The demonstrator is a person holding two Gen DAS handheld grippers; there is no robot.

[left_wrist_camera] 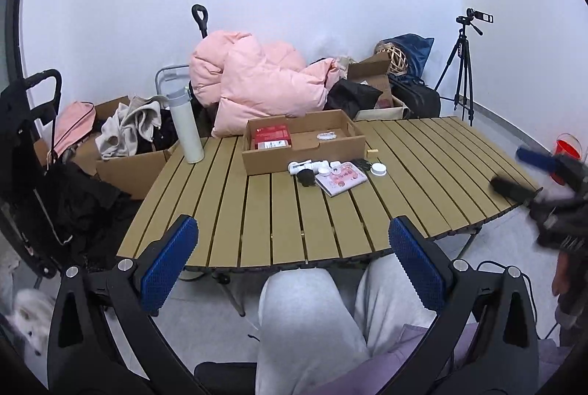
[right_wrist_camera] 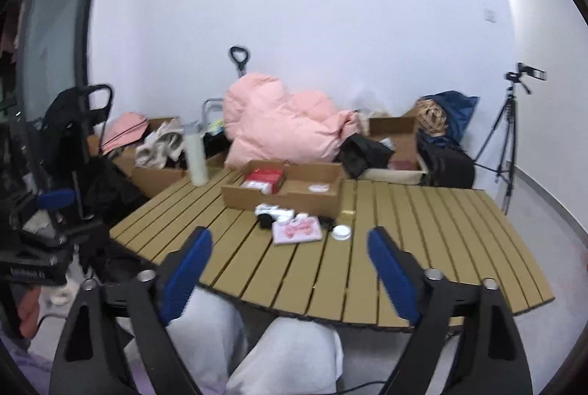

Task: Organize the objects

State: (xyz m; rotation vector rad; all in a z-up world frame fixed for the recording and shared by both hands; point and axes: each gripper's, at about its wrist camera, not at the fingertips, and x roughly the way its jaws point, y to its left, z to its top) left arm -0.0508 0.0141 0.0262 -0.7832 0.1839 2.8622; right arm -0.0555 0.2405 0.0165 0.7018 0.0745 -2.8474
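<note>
Small items, loose cluster, middle of the slatted wooden table (left_wrist_camera: 228, 211), just in front of the cardboard box:
- Pink flat packet (left_wrist_camera: 341, 179), printed with rounded pink shapes, lying flat, one corner toward the near edge.
- White round lid or jar (left_wrist_camera: 378, 169), low and disc-like, just right of the packet.
- White gadget (left_wrist_camera: 303, 167) with a black brush-like piece (left_wrist_camera: 305, 177) touching it, at the packet's left.
- Smaller white pieces between gadget and packet; too small to identify.
- Small yellow block (left_wrist_camera: 373, 152), alone, beside the box's right end.

Cardboard box (left_wrist_camera: 264, 158), shallow, open-topped, on the table behind the cluster. Holds a red carton (left_wrist_camera: 272, 137) at its left end and a small pale item (left_wrist_camera: 327, 136) toward the right.

White bottle (left_wrist_camera: 185, 126), tall, grey cap, upright at the table's far left corner.

Left gripper (left_wrist_camera: 294, 266): blue ribbed pads spread wide, nothing between them, held over the person's grey-trousered knees at the near table edge, well apart from the cluster.

Right gripper (right_wrist_camera: 290, 273): pads likewise wide apart and empty, near the table's front edge, pointing toward the cluster. Blurred at the right of the left wrist view.

Behind the table: pink quilted jacket (left_wrist_camera: 257, 79) heaped against the wall; carton of clothes (left_wrist_camera: 136, 152) on the floor at left; camera on a tripod (left_wrist_camera: 463, 64) in the right corner; red bucket (left_wrist_camera: 567, 147) at far right; white dog (left_wrist_camera: 31, 321) on the floor, lower left.
</note>
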